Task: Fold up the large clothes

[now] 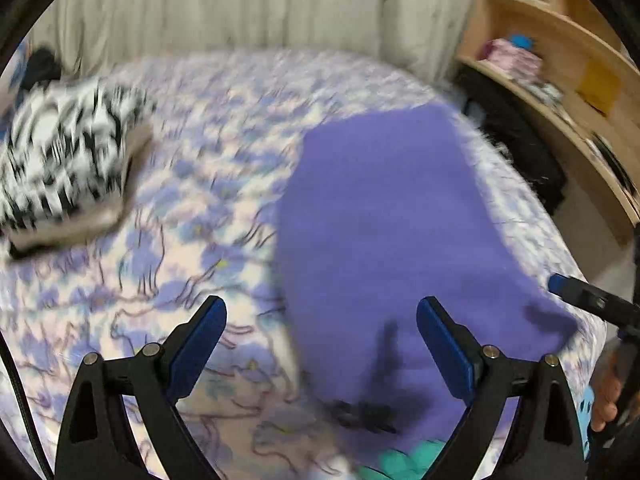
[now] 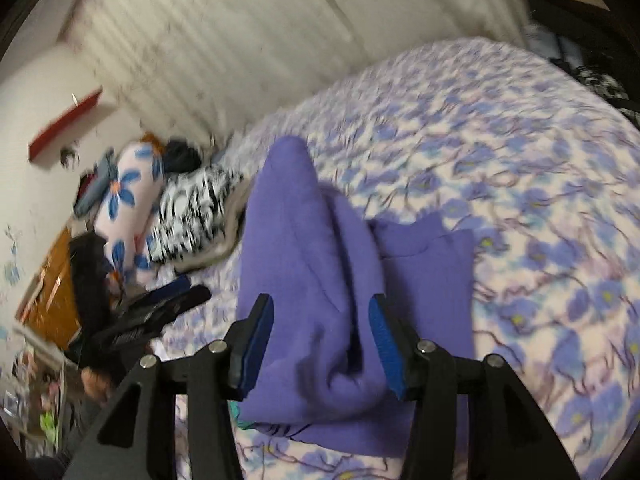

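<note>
Purple cloth (image 1: pixel 384 240) is seen spread on the flower-printed bed (image 1: pixel 192 208), partly folded, with a raised ridge of it (image 2: pixel 304 264) standing between the fingers of the right tongs (image 2: pixel 322 340). Those jaws are held partly apart, and whether the pads press the fabric cannot be told through the blur. The left tongs (image 1: pixel 322 344) are spread wide over the near edge of the cloth, with nothing gripped between them. A black-and-white patterned bundle (image 1: pixel 64 152) is seen lying on the bed near the far left, well apart from the cloth, with a flowered pillow (image 2: pixel 128 200) beside it in the right wrist view. A pale ribbed wall (image 1: pixel 240 4) is seen behind the bed, and wooden shelves (image 1: pixel 560 52) with small items are set to the right. A teal patch (image 1: pixel 416 456) is glimpsed at the cloth's near edge.
</note>
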A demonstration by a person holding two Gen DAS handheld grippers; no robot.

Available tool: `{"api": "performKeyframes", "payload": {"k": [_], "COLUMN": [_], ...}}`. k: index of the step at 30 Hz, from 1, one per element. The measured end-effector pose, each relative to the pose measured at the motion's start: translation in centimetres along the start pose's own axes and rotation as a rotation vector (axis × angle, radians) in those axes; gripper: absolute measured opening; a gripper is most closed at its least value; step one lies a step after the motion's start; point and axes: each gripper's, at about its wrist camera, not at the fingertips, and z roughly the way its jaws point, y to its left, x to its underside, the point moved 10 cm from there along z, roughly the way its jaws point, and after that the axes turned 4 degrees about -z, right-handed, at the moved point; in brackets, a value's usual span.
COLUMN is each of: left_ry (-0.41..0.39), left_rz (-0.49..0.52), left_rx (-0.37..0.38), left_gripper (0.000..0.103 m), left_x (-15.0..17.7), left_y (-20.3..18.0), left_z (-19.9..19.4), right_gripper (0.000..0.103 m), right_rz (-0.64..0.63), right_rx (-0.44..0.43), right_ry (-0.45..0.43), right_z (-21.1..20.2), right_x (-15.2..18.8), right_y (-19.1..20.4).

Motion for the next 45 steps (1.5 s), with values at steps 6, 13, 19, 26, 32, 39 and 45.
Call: {"api": "performKeyframes", "payload": {"k": [6, 13, 19, 26, 32, 39, 45], "left_ry": [0.085, 0.135, 0.137, 0.085, 0.048, 0.033, 0.028], "left_rz": [-0.083, -0.079, 0.083, 0.296, 0.362, 0.333, 0.339], "left_rx": [0.124, 0.197, 0.168, -0.056, -0.160, -0.137, -0.141], "left_gripper": [0.088, 0.088, 0.081, 0.083, 0.093, 0.093, 0.094], "left_x": [-0.8, -2.1, -2.4, -1.6, -1.2, -1.2, -1.1], "left_y": [1.5, 0.0, -6.6, -12.3, -13.3, -12.8, -12.9], "left_z": [5.5, 8.1, 8.0, 9.2, 10.8, 10.8, 10.9], "right_gripper": [0.050, 0.016, 0.015, 0.015, 0.014, 0.040, 0.061], "right_rz": [-0.007, -0.005, 0.046, 0.277, 0.408, 0.273, 0.297], "right_rx": [-0.070, -0.113, -0.079, -0.036, -0.096, 0.001, 0.002], "right_ry": [0.146, 0.177, 0.028, 0.061, 0.063, 0.063, 0.008], "right_z": [5.6, 8.0, 2.1, 2.6, 4.8, 2.9, 4.6], "right_x": [-1.0, -0.6, 0.4, 5.5, 7.4, 3.6, -2.9], "right_y": [-0.8, -1.8, -3.8, -10.1, -12.1, -11.0, -13.6]}}
